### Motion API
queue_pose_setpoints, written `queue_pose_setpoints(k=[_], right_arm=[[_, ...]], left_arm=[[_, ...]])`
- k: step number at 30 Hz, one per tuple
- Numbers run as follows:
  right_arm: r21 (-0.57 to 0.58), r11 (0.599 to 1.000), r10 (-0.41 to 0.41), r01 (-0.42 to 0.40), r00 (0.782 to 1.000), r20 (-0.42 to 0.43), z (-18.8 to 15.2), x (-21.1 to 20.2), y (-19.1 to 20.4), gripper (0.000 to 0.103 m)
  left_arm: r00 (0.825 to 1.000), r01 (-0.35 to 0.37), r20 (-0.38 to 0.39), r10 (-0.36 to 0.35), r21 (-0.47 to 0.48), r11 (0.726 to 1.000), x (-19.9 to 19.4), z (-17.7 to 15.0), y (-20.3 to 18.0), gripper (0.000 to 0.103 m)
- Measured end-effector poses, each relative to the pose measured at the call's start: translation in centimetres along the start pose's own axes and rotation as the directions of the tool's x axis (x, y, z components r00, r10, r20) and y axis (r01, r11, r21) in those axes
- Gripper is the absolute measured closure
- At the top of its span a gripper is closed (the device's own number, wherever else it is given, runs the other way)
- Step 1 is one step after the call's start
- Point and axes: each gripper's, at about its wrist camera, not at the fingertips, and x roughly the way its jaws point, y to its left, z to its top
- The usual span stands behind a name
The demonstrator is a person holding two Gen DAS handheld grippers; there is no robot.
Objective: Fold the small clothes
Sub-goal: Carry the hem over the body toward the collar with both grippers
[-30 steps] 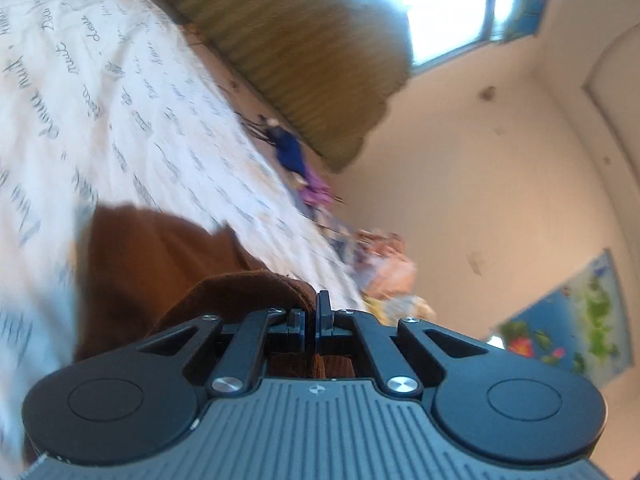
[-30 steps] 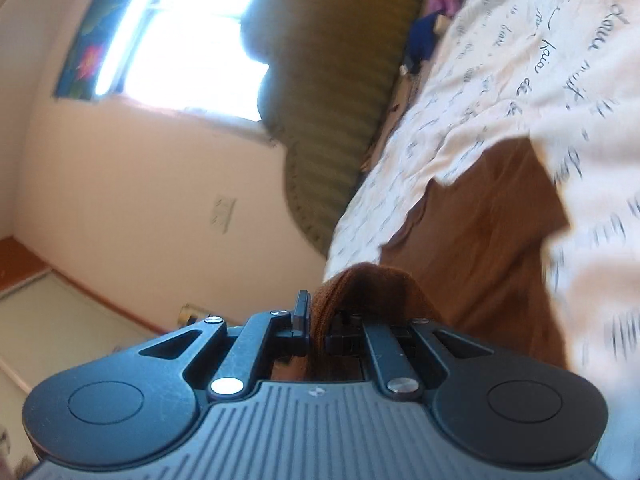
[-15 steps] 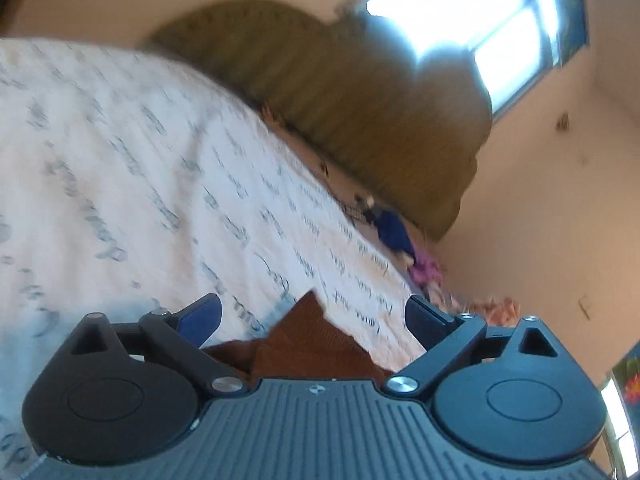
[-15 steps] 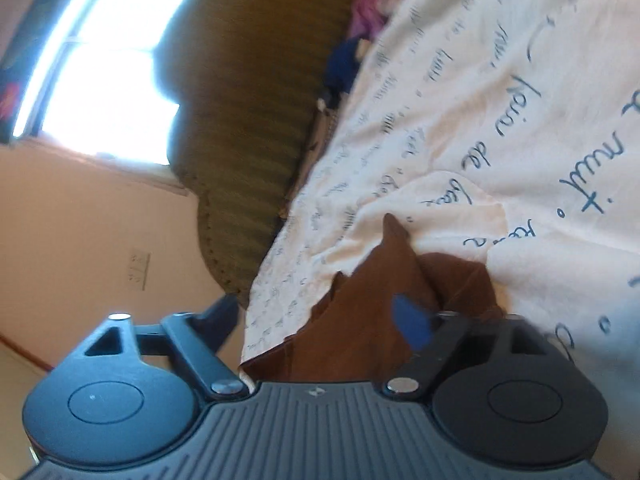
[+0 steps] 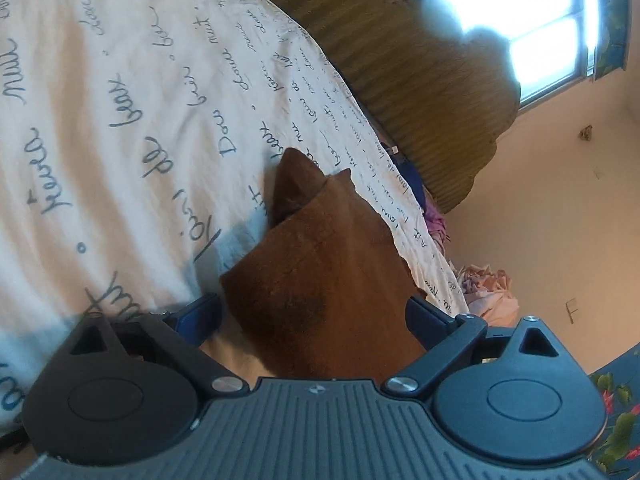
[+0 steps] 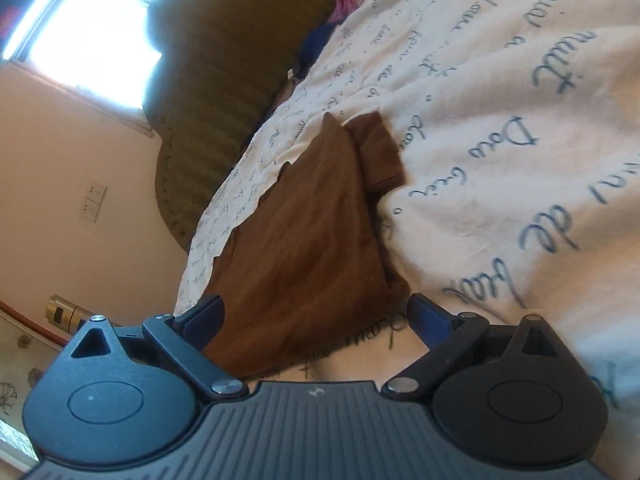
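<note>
Both jaws spread wide on left hand-held gripper [image 5: 314,316] and right hand-held gripper [image 6: 316,316], pinching nothing, with brown garment [image 5: 320,264] lying folded on script-printed bed sheet [image 5: 120,128] just ahead.

Both wrist fisheyes sit low and close over the bedsheet [image 5: 120,120], aimed forward and slightly down along spread fingers. Shared: brown garment [image 5: 320,272] at lower centre, olive headboard [image 5: 420,80] and bright window [image 6: 92,32] toward the upper corners.
</note>
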Motion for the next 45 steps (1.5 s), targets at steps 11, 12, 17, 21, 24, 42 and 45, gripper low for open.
queue_pose_setpoints(k=[11, 12, 17, 21, 24, 42, 45], right_arm=[[0.051, 0.999, 0.018, -0.019, 1.000, 0.016, 0.4, 2.7, 0.5, 0.095], [0.042, 0.998, 0.036, -0.036, 0.999, 0.015, 0.3, 2.0, 0.9, 0.095], [0.030, 0.996, 0.087, -0.086, 0.996, -0.033, -1.9, -2.4, 1.8, 0.096], [0.122, 0.988, 0.111, -0.097, 0.988, -0.109, -6.2, -5.9, 0.2, 0.096], [0.146, 0.988, 0.080, -0.056, 0.983, -0.167, -8.7, -7.4, -0.9, 0.091], [-0.526, 0.822, -0.353, 0.218, 0.920, -0.169, 6.4, 9.4, 6.3, 0.004], [-0.607, 0.767, -0.373, 0.208, 0.914, -0.158, 4.7, 10.6, 6.4, 0.054]], left_arm=[[0.998, -0.039, -0.055, 0.040, 0.023, 0.999, 1.1, 0.9, -2.2, 0.096], [0.998, -0.015, -0.058, 0.017, 0.033, 0.999, 0.2, 1.0, -2.6, 0.096], [0.994, 0.033, -0.110, -0.028, 0.035, 0.999, -5.4, 0.7, -2.0, 0.096], [0.985, -0.053, -0.163, 0.063, 0.065, 0.997, -9.3, -1.5, 0.8, 0.096], [0.980, -0.089, -0.173, 0.101, 0.072, 0.993, -10.3, -2.3, 3.5, 0.089], [0.940, -0.183, -0.158, 0.302, 0.515, 0.838, 9.6, 5.3, -5.9, 0.024], [0.935, -0.164, -0.151, 0.321, 0.620, 0.768, 10.8, 4.6, -7.4, 0.088]])
